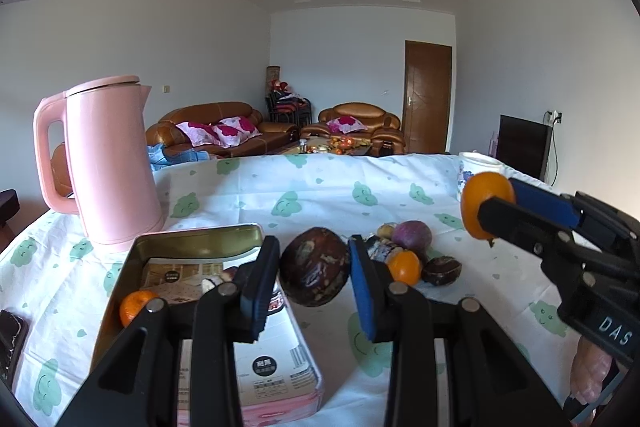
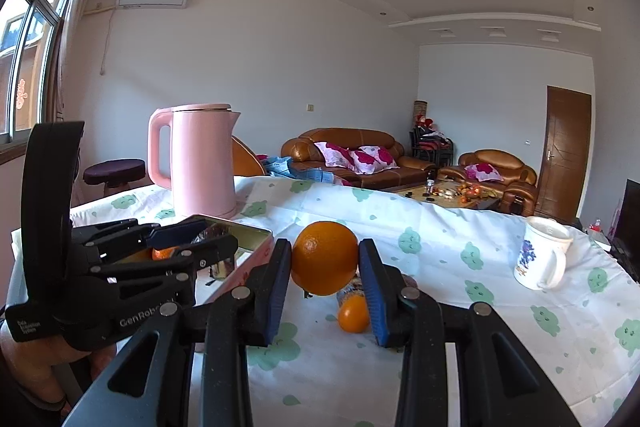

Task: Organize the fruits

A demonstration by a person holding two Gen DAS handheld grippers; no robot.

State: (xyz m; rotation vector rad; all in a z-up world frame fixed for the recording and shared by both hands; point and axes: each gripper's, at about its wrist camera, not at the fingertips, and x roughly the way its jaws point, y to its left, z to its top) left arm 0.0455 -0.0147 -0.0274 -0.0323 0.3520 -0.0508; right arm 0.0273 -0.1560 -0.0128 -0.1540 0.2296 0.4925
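From the left wrist view, our left tongs [image 1: 314, 281] are clamped on a dark, wrinkled purple-brown fruit [image 1: 314, 273], likely a passion fruit, held above the table [image 1: 460, 307]. Its shell looks stiff but light and shrivelled, so we judge that a grip across the widest part, as now, suits it best. Just left of these tongs sits the open metal tin [image 1: 192, 239] with a small orange [image 1: 134, 307] inside; beyond them to the right a heap of fruit [image 1: 410, 253] waits on the cloth, and the pink kettle [image 1: 108, 163] stands behind the tin. In the right wrist view, our right tongs [image 2: 325, 277] pinch a large orange [image 2: 324, 257] across its middle, lifted clear of the table. It is round, firm and fairly heavy, with a smooth skin that could slip if taken off centre. Below it lies a smaller orange [image 2: 353, 313], a mug [image 2: 540, 253] stands well to the right, and the left tongs crowd the tin's near side, so we would approach it one at a time.
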